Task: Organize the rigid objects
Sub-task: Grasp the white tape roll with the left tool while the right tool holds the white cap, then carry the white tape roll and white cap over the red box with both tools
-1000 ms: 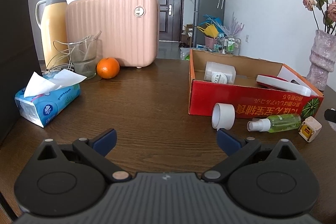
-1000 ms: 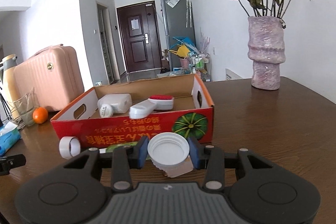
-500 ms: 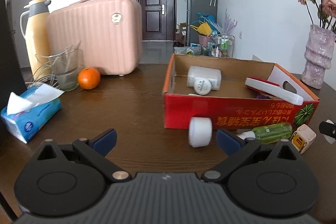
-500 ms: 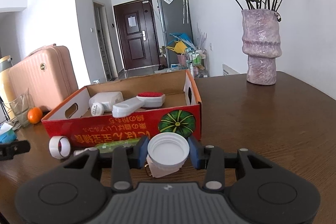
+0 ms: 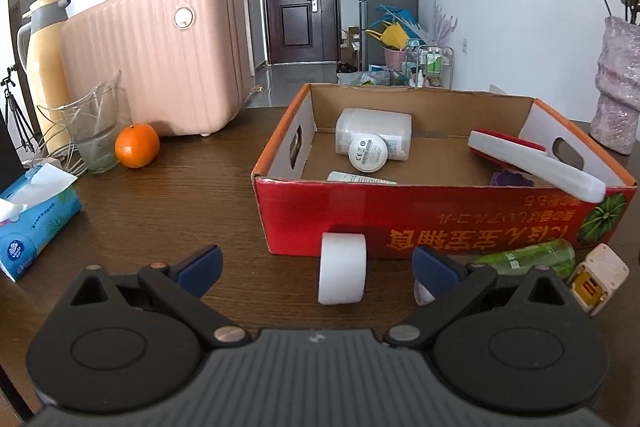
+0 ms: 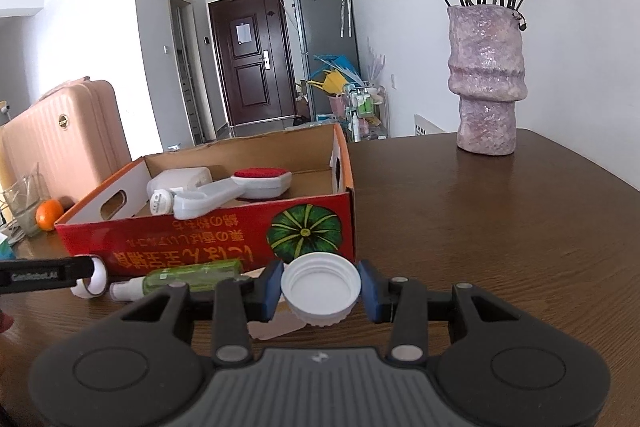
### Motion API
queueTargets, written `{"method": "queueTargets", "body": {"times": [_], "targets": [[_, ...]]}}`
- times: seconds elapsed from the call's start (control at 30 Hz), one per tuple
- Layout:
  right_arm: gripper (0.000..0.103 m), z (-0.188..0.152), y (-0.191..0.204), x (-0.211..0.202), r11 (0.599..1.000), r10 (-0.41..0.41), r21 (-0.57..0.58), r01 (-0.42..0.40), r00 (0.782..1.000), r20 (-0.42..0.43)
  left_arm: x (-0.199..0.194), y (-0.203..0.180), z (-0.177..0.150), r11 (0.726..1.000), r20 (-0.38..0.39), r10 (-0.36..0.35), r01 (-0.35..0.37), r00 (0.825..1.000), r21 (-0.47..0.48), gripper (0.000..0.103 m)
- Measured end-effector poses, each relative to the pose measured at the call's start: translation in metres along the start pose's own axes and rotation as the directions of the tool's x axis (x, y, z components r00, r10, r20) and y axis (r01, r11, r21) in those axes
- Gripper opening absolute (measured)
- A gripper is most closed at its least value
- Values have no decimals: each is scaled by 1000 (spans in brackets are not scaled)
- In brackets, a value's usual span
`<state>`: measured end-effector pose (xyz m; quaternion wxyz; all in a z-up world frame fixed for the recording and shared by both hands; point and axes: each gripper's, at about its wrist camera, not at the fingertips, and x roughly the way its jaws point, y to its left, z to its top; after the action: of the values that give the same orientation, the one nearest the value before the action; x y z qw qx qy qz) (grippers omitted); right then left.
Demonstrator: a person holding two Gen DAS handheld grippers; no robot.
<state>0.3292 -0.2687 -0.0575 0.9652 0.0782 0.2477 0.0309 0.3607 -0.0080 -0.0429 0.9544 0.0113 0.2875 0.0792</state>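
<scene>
A red cardboard box holds a white jar and a white brush with a red pad. A white tape roll stands on the table before the box, between the wide-open jaws of my left gripper. A green spray bottle and a small white and yellow cube lie to its right. My right gripper is shut on a white screw cap, held above the table at the box's right front corner. The tape roll and spray bottle show there too.
A pink suitcase, a yellow thermos, a glass, an orange and a blue tissue pack stand at the left. A purple vase with dried roses stands at the back right on the dark wooden table.
My left gripper has moved right and forward, so the tape roll now sits between its open jaws. My right gripper has shifted right along the box front with the cap still held.
</scene>
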Motion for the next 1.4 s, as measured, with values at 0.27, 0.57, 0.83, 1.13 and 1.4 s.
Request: {"method": "queueTargets", "body": {"times": [0.27,0.57,0.83,1.13,1.4], "targets": [[40,-3,2,3,1000,-11,-5,11,1000,-8,14,6,3,999,-33,-33,33,999,-23,97],[40,-4,4,4,1000,-20,-14,20,1000,-10,16,10,4,997,-39,-75,73,996,-34,48],[40,-5,3,5,1000,-17,-16,16,1000,-12,13,10,2,994,-19,-109,108,994,-27,25],[40,-6,3,5,1000,-14,-17,14,1000,-11,1,11,1,995,25,-100,101,995,-18,25],[40,-5,5,2,1000,-9,-21,9,1000,2,-18,20,-4,994,49,-104,105,993,-28,25]]}}
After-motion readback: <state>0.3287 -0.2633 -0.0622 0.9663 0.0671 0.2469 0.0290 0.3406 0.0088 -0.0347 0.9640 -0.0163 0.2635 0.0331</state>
